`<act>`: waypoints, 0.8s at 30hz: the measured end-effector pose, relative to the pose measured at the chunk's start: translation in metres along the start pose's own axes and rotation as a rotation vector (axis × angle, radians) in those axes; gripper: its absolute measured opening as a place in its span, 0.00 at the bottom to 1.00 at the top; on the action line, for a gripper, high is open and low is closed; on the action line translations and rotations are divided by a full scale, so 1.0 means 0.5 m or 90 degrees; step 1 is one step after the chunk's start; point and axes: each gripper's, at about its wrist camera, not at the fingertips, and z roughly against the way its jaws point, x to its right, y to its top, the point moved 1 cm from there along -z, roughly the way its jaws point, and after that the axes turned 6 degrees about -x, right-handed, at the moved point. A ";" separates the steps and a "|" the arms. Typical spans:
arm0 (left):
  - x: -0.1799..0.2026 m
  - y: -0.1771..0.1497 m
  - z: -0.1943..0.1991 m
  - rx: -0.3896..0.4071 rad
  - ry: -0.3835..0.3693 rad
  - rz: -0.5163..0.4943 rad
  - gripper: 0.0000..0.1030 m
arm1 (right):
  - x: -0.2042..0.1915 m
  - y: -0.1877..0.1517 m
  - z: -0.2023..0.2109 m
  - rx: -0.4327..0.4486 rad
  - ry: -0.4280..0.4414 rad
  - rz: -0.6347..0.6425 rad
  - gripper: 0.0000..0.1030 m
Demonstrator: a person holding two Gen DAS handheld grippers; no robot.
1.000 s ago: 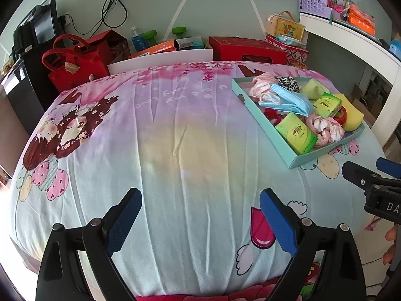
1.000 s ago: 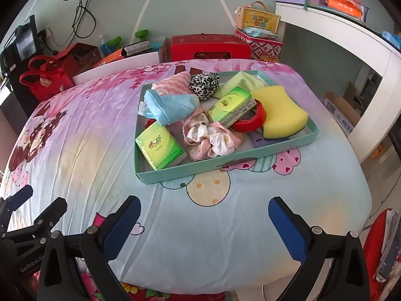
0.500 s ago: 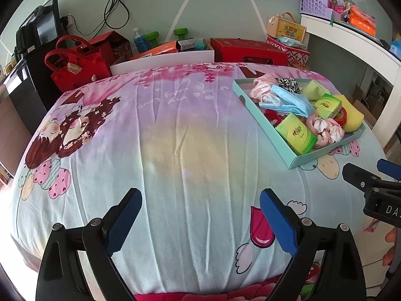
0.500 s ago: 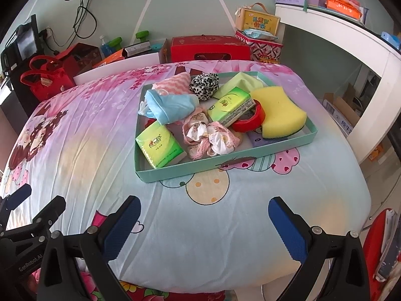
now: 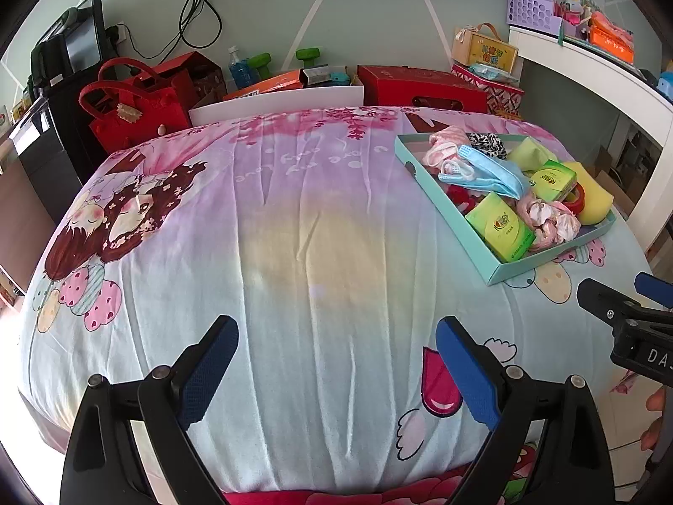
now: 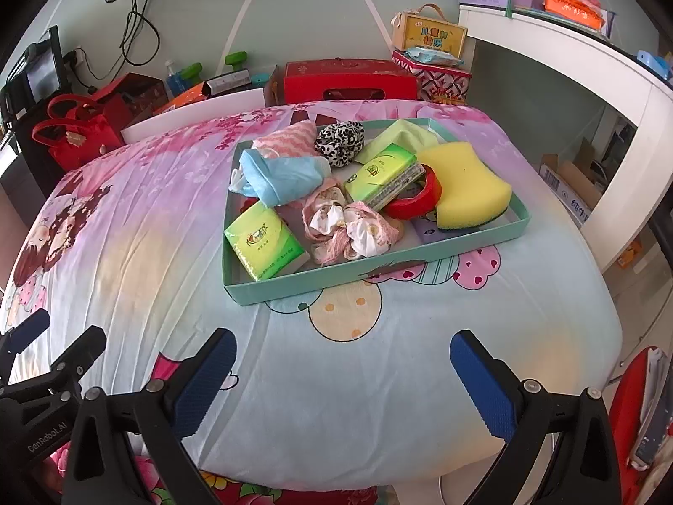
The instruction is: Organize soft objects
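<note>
- Left claw (image 5: pixel 336 368): black frame, blue ribbed pads, spread wide, empty, above bare sheet at the near edge of the bed.
- Right claw (image 6: pixel 343 378): same build, spread wide, empty, just short of the tray.
- Tray (image 6: pixel 378 271): shallow teal cardboard rectangle, low walls, lying on the right half of the bed, well clear of both claws.
- Inside the tray, piled and overlapping: blue pleated face mask (image 6: pixel 282 179); pink-striped knit cloth (image 6: pixel 288 141); black-and-white spotted scrunchie (image 6: pixel 340 139); pale green folded cloth (image 6: pixel 397 134); two green tissue packs, one at the near left corner (image 6: pixel 265 244), one propped on the red tape roll (image 6: pixel 414 202); waisted yellow sponge (image 6: pixel 467 181) with a dark underside; crumpled pink-and-white scrunchies (image 6: pixel 349 229).
- Bed (image 5: pixel 294 252): smooth cotton sheet, lightly creased, cartoon print fading from pink to pale blue, domed by the lens.
- Beyond the far edge: white headboard panel (image 5: pixel 277 99), red bags (image 5: pixel 134 105), red box (image 6: pixel 349 80), green dumbbells, cables on a grey-green wall.
- To the right: white shelf unit (image 6: pixel 589 67) with a lilac basket on top.
- Wide bare stretch of sheet left of the tray; narrow strip between tray and right bed edge.
</note>
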 end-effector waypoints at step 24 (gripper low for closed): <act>0.002 0.001 -0.001 -0.002 0.011 -0.001 0.92 | 0.000 -0.007 -0.008 -0.008 0.000 -0.001 1.00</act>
